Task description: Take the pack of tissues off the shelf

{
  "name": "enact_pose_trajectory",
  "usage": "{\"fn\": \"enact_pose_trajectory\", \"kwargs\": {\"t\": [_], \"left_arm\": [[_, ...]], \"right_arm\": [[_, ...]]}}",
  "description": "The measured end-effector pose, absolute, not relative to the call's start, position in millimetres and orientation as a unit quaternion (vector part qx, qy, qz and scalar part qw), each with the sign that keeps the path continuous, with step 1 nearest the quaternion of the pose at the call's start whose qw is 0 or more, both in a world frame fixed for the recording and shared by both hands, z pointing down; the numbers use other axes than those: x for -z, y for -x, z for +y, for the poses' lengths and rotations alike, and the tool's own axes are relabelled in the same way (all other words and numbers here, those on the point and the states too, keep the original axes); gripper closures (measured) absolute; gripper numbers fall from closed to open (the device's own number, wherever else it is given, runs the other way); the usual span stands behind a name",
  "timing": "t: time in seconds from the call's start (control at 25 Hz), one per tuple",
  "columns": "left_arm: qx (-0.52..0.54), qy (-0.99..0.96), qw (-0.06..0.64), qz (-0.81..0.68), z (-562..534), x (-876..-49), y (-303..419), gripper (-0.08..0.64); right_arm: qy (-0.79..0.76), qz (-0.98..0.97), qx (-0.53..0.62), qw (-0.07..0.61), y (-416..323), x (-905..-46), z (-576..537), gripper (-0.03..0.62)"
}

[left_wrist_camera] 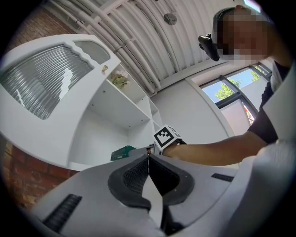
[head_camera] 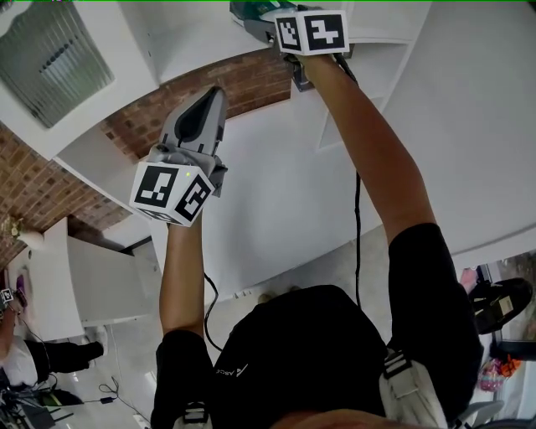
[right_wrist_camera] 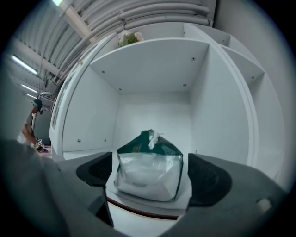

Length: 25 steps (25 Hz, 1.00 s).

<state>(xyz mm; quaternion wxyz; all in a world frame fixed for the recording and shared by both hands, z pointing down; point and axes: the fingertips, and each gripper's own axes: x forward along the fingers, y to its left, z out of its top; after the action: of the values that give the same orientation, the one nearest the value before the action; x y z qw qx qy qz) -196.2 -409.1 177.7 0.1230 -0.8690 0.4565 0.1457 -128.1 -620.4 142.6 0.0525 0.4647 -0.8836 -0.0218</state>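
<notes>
Task is early, grab not yet made. The pack of tissues [right_wrist_camera: 148, 171] sits upright on the shelf [right_wrist_camera: 152, 111], on the compartment's surface close to its front edge, at abt 6 o'clock of centre in the right gripper view. Its green top has a white tuft poking out. The right gripper [head_camera: 266, 21] is raised at arm's length to 12 o'clock in the head view. Its jaws stand apart, one at 9 o'clock of the pack, one at 3 o'clock. The pack is right btw them but a thin gap shows each side, so no clamp, as far as can be judged. The left gripper [head_camera: 216, 94] is held up at abt 10 o'clock in the head view, well apart from the shelf opening. Its jaws are together w/ nothing btw them, and the pack shows only far off beyond its tips in the left gripper view. Done so far: reach and line-up on the pack. Left to do: close the right jaws on the pack's sides, lift or slide it clear of the surface, and bring it out and down. The wrap looks soft and part empty, so prob. it squashes under a squeeze. A mid-height grip seems the safer bet.
</notes>
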Motion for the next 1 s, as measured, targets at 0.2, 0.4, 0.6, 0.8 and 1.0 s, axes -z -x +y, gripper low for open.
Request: {"fn": "enact_pose_trajectory", "kwargs": {"t": [0.2, 0.4, 0.6, 0.8, 1.0], "left_arm": [[-0.15, 0.87, 0.119, 0.455, -416, -179, 208, 0.56], [-0.15, 0.873, 0.114, 0.449, -424, -186, 208, 0.56], [-0.154, 0.875, 0.106, 0.447, -428, -192, 210, 0.56], [-0.154, 0.876, 0.107, 0.445, -428, -194, 213, 0.56], [-0.155, 0.876, 0.105, 0.445, -428, -193, 217, 0.56]], "right_arm": [[-0.466, -0.88, 0.0, 0.09, 135, -150, -638, 0.091], [-0.471, -0.873, 0.008, 0.128, 139, -153, -643, 0.089], [-0.472, -0.872, 0.008, 0.125, 144, -151, -639, 0.08], [-0.48, -0.865, 0.007, 0.144, 146, -158, -646, 0.08], [-0.484, -0.859, 0.017, 0.165, 148, -161, -649, 0.092]]}}
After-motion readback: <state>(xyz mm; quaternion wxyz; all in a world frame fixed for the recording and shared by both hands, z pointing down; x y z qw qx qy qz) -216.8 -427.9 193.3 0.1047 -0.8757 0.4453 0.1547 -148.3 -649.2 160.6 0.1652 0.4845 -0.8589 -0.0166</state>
